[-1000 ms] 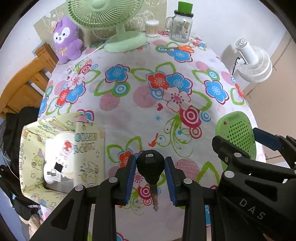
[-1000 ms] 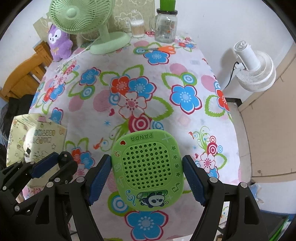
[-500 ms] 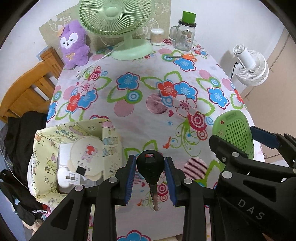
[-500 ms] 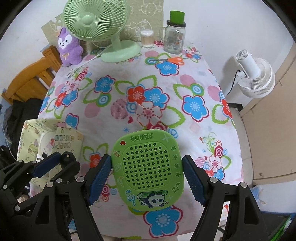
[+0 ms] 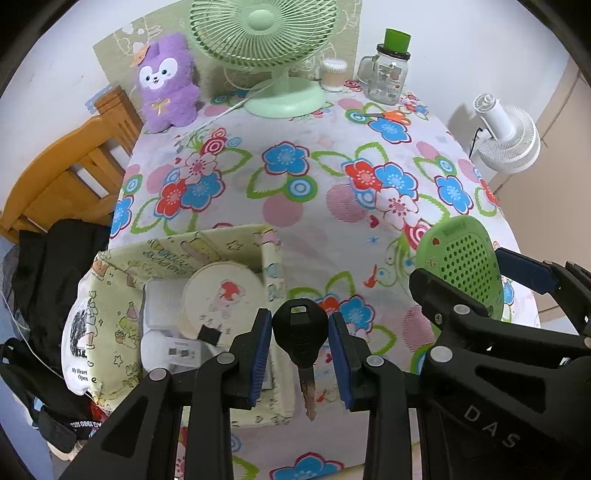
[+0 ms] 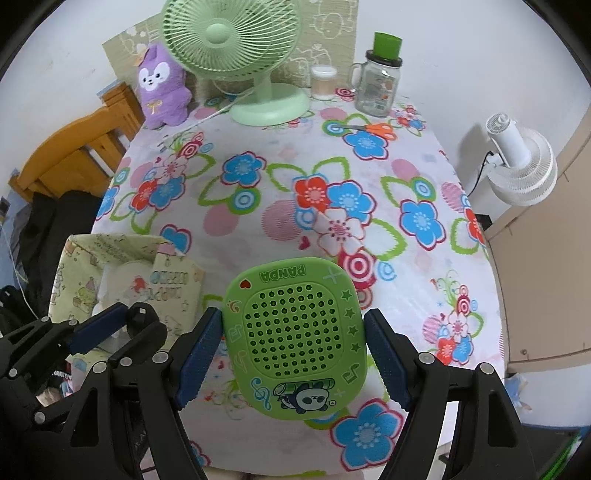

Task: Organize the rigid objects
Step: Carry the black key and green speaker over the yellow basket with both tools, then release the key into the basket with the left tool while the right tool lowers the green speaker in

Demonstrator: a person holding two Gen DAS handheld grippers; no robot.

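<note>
Since the earlier frames both hands have drawn back toward the table's near edge, bringing the yellow storage box [image 5: 207, 258] into fuller view. The left gripper [image 5: 300, 352] pinches the key [image 5: 300, 332] by its black plastic head, blade hanging down: light, rigid, apt to pivot. The right gripper [image 6: 293, 356] clamps the green panda case [image 6: 295, 336] by its side edges: stiff, light, smooth. Both grippers point steeply downward, side by side above the tablecloth [image 6: 258, 192].

green fan [image 5: 264, 33] | purple plush [image 5: 167, 83] | lidded jar [image 5: 388, 72] | scissors, probably [image 6: 373, 128]
</note>
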